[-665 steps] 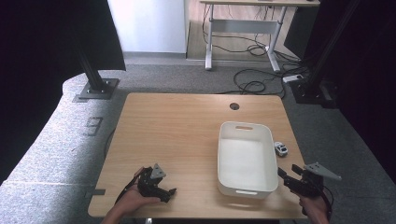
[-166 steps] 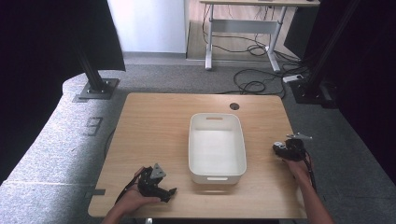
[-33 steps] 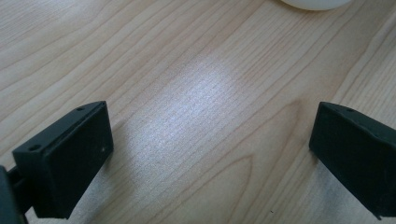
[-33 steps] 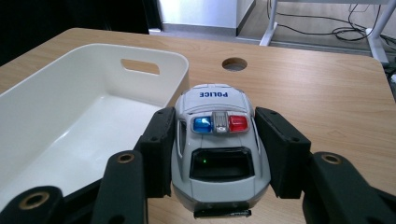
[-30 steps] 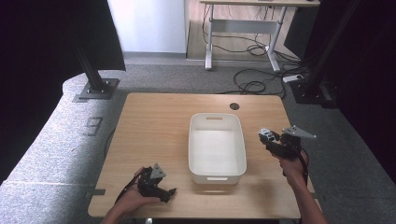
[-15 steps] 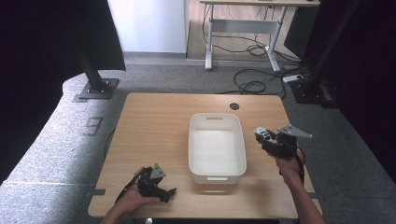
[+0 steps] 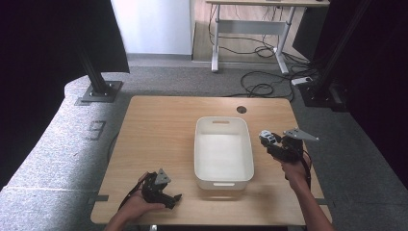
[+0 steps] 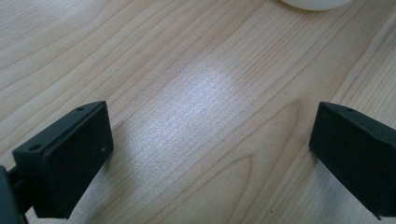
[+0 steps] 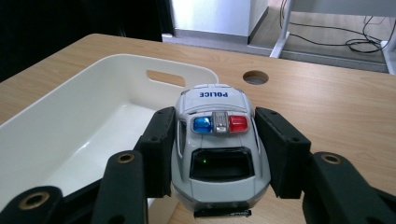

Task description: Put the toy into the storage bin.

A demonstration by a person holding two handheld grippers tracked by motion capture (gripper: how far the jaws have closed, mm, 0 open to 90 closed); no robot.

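A white toy police car (image 9: 217, 140) with blue and red roof lights sits between the jaws of my right gripper (image 9: 215, 149), which is shut on its sides. In the high view this gripper (image 7: 272, 143) holds the car (image 7: 267, 137) in the air just right of the white bin (image 7: 223, 174). The bin's inside looks bare, and its near rim (image 9: 60, 93) lies left of the car. My left gripper (image 7: 168, 198) rests low at the table's front left, open, with bare wood between its jaws (image 8: 210, 154).
A round cable hole (image 7: 241, 109) sits in the wooden table (image 7: 159, 130) behind the bin. Black stands and cables lie on the floor beyond the table's far edge. A desk frame stands at the back.
My right gripper has carried the toy car leftward, closer to the bin's right wall. The left gripper has stayed where it was.
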